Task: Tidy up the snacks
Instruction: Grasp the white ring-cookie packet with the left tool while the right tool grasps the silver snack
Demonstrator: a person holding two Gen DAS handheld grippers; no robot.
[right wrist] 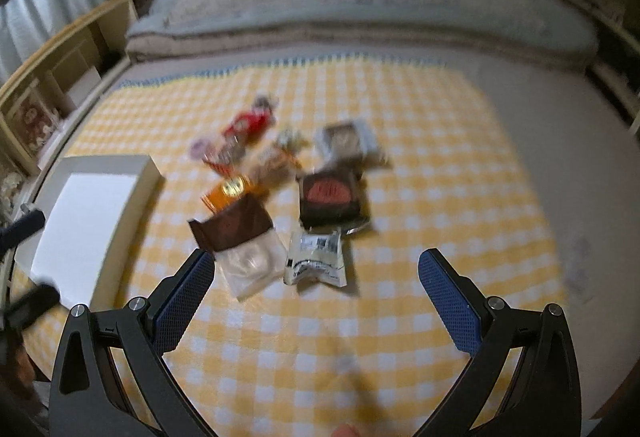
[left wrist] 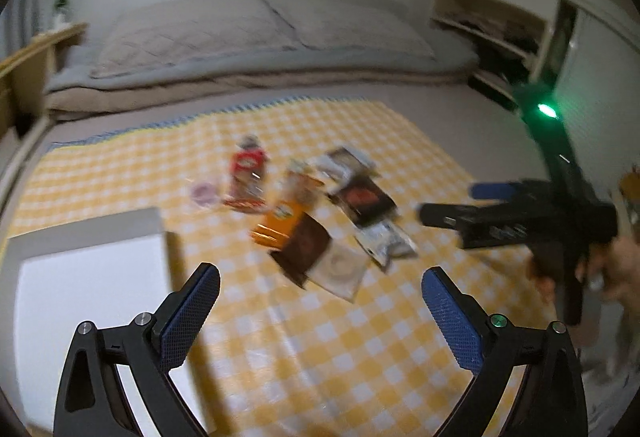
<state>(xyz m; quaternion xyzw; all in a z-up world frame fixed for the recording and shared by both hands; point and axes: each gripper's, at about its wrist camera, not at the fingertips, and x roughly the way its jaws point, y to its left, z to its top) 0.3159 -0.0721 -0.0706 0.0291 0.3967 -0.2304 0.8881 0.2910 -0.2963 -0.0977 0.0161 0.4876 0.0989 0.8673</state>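
Observation:
Several snack packets lie in a loose pile on a yellow checked cloth [left wrist: 304,337]. In the pile are a red packet [left wrist: 246,173], an orange packet [left wrist: 276,225], a brown-topped clear packet [right wrist: 236,233], a black packet with a red print [right wrist: 332,197] and a white packet [right wrist: 316,257]. A white box [left wrist: 92,273] stands left of them. My left gripper [left wrist: 320,301] hangs open above the cloth, short of the pile. Just before the brown and white packets, my right gripper [right wrist: 316,285] is open and holds nothing. Both views are blurred.
The cloth covers a bed with pillows [left wrist: 240,29] and a folded blanket at the far end. A wooden shelf [right wrist: 60,77] runs along the left side, a white shelf unit [left wrist: 492,25] stands at the far right. A hand [left wrist: 616,269] holds the right gripper.

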